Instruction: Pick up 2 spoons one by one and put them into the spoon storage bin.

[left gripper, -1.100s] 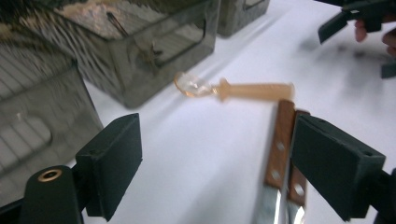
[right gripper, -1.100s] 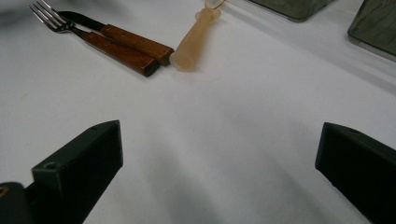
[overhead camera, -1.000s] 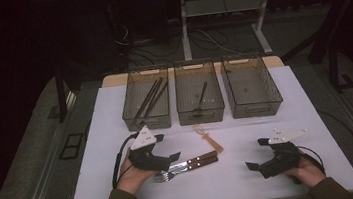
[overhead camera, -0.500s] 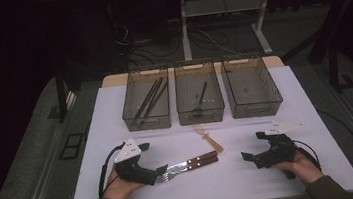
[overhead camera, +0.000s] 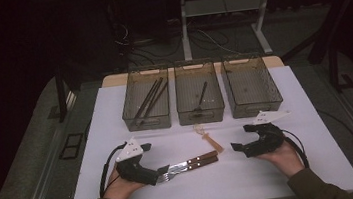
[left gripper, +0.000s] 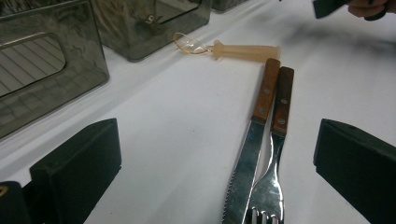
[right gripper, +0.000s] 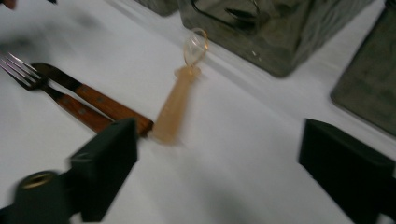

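Lying between the left gripper's (left gripper: 224, 186) spread fingers (left gripper: 77, 168): knife (left gripper: 254, 140), fork (left gripper: 275, 154)

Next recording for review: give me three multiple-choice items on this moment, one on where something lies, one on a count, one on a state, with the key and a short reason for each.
1. Where do the knife and the fork lie?
A. In the left bin
B. Side by side on the white table top, between the two grippers
C. In the right bin

2. How many clear bins stand in the row at the back of the table top?
A. Two
B. Three
C. Four

3. How does the left gripper stand?
A. Open, with nothing gripped
B. Shut on the fork
C. Shut on the translucent spoon

Key: 1 B, the wooden handles lie parallel on the sheet in the high view. 2 B, left bin, middle bin and right bin. 3 A, in the left gripper view the jaws stand wide apart, clear of the cutlery.
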`<state>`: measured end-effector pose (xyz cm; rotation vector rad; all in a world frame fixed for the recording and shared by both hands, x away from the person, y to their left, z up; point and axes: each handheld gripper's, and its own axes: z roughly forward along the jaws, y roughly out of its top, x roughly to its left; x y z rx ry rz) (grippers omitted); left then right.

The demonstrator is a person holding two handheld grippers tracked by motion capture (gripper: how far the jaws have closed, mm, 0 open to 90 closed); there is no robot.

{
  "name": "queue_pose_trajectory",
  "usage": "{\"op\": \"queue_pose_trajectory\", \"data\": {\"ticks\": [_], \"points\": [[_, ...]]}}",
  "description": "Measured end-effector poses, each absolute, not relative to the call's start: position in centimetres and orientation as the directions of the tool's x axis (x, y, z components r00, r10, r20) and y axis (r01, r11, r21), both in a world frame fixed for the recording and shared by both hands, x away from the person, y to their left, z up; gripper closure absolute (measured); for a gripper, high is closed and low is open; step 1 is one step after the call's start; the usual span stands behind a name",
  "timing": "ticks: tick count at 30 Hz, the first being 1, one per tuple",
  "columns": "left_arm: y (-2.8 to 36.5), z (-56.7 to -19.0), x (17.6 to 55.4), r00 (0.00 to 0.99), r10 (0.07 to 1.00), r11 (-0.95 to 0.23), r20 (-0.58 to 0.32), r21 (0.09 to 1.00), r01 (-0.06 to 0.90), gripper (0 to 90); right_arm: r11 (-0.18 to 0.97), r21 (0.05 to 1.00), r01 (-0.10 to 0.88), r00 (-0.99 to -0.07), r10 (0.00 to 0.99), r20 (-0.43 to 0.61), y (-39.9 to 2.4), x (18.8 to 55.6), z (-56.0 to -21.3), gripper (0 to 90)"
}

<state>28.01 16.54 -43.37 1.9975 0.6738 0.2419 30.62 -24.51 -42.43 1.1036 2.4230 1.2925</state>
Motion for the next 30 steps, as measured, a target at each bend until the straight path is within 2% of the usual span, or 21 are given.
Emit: {"op": "queue_pose_trajectory", "data": {"ticks": [4,13,22,30], "points": [[16.4,-43.4,28.0,0.829,0.548,-0.373,-0.111,0.855,0.361,0.0,0.343,0.78,0.523,-0.706,0.687,0.171,-23.5,31.2,-42.0,17.4],[16.4,-43.4,28.0,0.833,0.542,-0.375,-0.111,0.855,0.358,0.0,0.377,0.763,0.525,-0.72,0.674,0.163,-20.9,31.9,-42.1,36.3],[16.3,-43.4,27.9,0.838,0.534,-0.373,-0.113,0.858,0.353,0.0,0.437,0.716,0.544,-0.734,0.661,0.154,-18.4,32.3,-43.0,50.4],[16.2,-43.3,27.9,0.841,0.53,-0.378,-0.111,0.857,0.351,0.0,0.471,0.683,0.559,-0.732,0.667,0.139,-18.0,32.1,-43.6,60.5]]}}
